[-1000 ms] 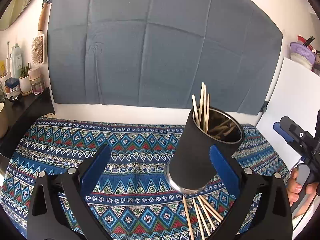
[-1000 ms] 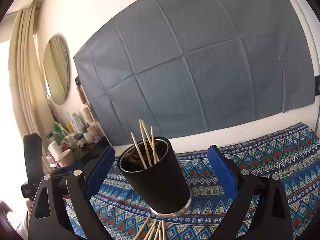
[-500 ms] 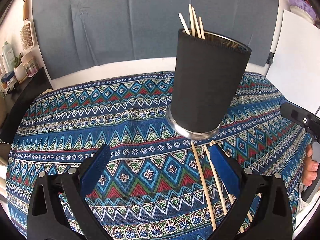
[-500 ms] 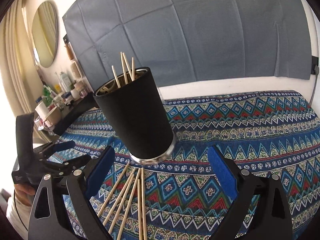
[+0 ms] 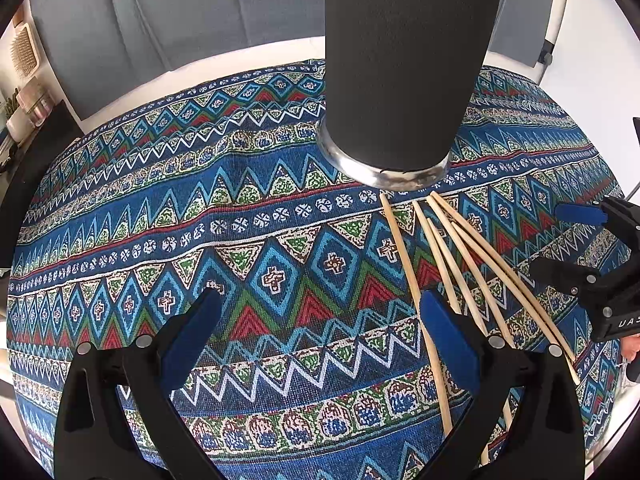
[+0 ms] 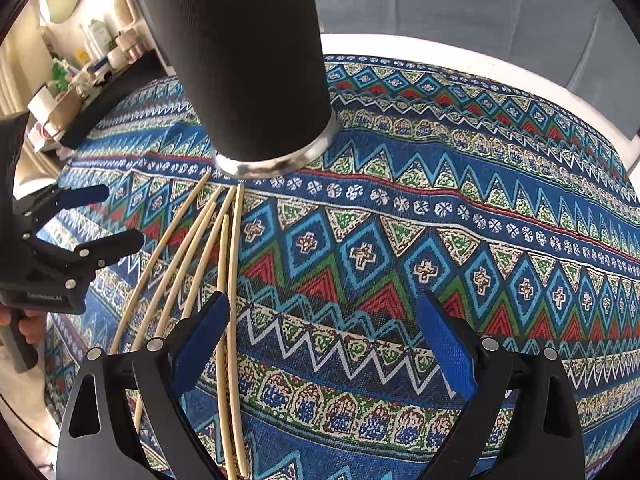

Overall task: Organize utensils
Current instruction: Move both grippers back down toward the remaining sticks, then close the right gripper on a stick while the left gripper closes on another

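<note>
Both my claws were wide apart, holding nothing. Left claw hovered over the patterned cloth; black holder stood upright ahead, slightly right. Loose chopsticks lay fanned on the cloth from the holder's base back past my right finger. From right claw, they ran under my left finger.

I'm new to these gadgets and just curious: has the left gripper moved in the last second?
Yes. The left gripper has dipped down toward the patterned cloth: the black cup has climbed up this view, and the loose sticks now show.
</note>
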